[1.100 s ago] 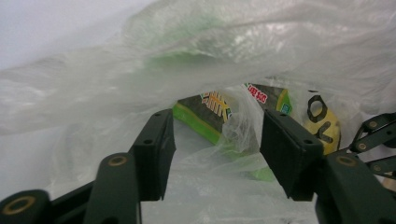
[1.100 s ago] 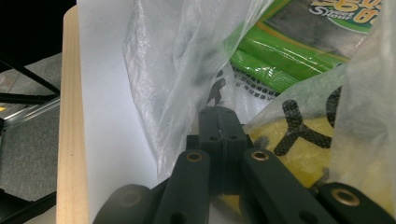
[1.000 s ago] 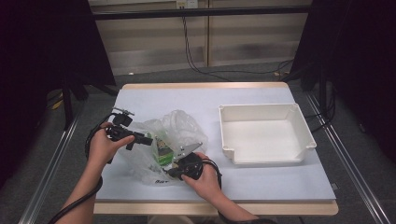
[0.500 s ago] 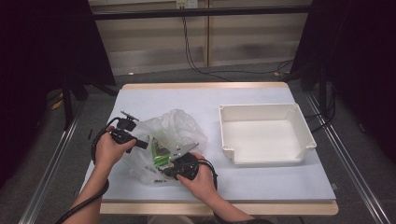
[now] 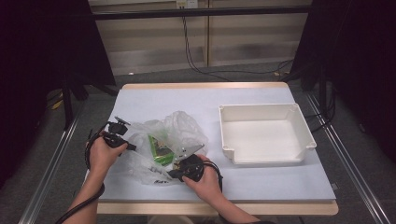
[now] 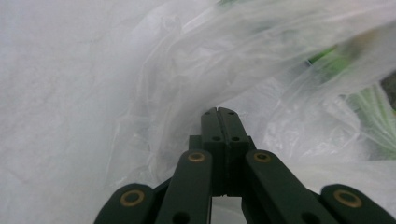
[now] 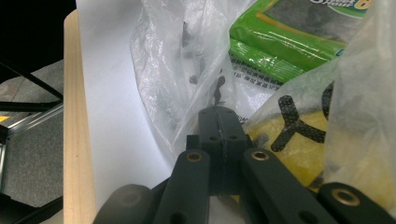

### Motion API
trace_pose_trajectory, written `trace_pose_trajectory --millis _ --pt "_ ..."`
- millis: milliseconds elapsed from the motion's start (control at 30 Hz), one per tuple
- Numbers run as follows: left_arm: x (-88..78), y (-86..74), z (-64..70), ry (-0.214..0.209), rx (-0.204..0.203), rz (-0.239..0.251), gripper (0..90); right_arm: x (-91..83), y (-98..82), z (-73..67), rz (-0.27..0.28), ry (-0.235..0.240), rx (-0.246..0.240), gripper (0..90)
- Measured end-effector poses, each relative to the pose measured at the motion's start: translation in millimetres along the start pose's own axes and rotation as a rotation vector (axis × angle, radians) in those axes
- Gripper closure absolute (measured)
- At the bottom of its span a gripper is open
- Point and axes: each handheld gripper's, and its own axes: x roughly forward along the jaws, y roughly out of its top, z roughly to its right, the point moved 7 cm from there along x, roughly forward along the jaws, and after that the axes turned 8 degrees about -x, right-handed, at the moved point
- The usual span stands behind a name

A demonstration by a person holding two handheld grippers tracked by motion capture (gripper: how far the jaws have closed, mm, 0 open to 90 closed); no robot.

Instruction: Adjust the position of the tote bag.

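A crumpled clear plastic bag (image 5: 180,128) lies on the white table left of centre, with a green packet (image 5: 161,148) inside it. My left gripper (image 5: 134,148) is at the bag's left edge, its jaws together with the film caught at the tips. The left gripper view has the left gripper (image 6: 219,112) shut with the bag's folds (image 6: 280,70) gathering at the tips. My right gripper (image 5: 172,173) is shut on the bag's near edge. In the right gripper view, film (image 7: 177,70) is pinched at the gripper's tips (image 7: 218,111), below the green packet (image 7: 299,37).
A white plastic tray (image 5: 268,161) stands to the right of the bag, with nothing in it. The table's wooden edge (image 7: 77,140) runs close to the right gripper. Bare tabletop (image 5: 187,98) lies behind the bag.
My left hand has come down and nearer to the bag's left edge, and its jaws have shut on the film. The right hand has stayed where it was.
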Motion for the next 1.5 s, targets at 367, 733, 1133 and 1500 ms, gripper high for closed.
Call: trace_pose_trajectory --millis 367,733,1133,1500 --pt "-20.2 11.8 21.1 -0.133 0.057 0.094 67.4 2.7 3.7 -0.4 0.007 -0.016 -0.011 90.0" --pt "-37.0 7.8 41.1 -0.130 0.066 0.131 56.3 3.2 4.1 -2.9 -0.002 -0.016 -0.011 90.0" --pt "-41.1 -5.2 60.7 -0.150 0.062 0.227 61.5 6.2 4.8 -2.6 0.002 -0.019 0.003 89.7" --pt "-36.6 -22.5 79.2 -0.111 0.060 0.237 60.5 11.1 8.0 -6.9 0.000 -0.028 -0.004 89.5"
